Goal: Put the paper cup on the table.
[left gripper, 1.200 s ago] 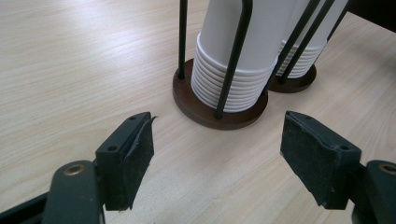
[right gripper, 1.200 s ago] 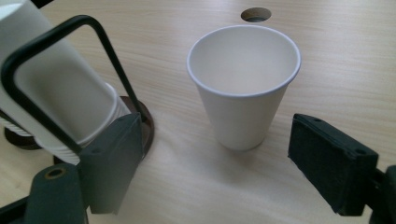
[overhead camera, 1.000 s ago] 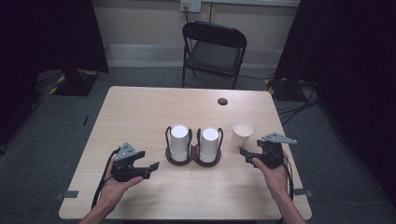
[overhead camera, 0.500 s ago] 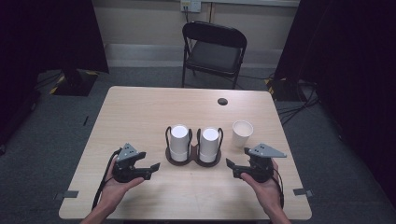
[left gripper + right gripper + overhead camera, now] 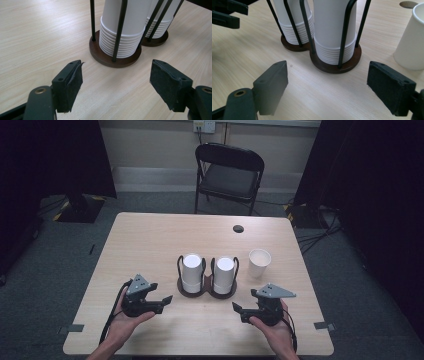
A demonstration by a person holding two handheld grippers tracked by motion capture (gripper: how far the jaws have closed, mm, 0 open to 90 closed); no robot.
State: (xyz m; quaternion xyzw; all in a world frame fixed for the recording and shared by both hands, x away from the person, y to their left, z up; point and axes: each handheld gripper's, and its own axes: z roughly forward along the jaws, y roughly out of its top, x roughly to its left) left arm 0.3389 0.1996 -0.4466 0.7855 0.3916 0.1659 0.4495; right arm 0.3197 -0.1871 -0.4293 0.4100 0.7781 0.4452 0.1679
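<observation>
Both grippers empty, jaws spread wide, low over table. Cup rack [image 5: 207, 290] stands upright between them: left stack [image 5: 123, 27] dead ahead of left gripper [image 5: 161, 301], right stack [image 5: 334, 32] ahead of right gripper [image 5: 239, 310]. Loose cup [image 5: 260, 263] beyond, nearer right gripper.

Evenly lit table [image 5: 150, 245], dark room edges, soft shadows, near fingers [image 5: 272, 87] blurred (right gripper view), no glare

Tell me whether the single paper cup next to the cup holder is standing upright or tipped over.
Upright. The single cup stands on its base on the table, open mouth upward, just right of the cup holder; the right gripper view shows its wall vertical.
</observation>
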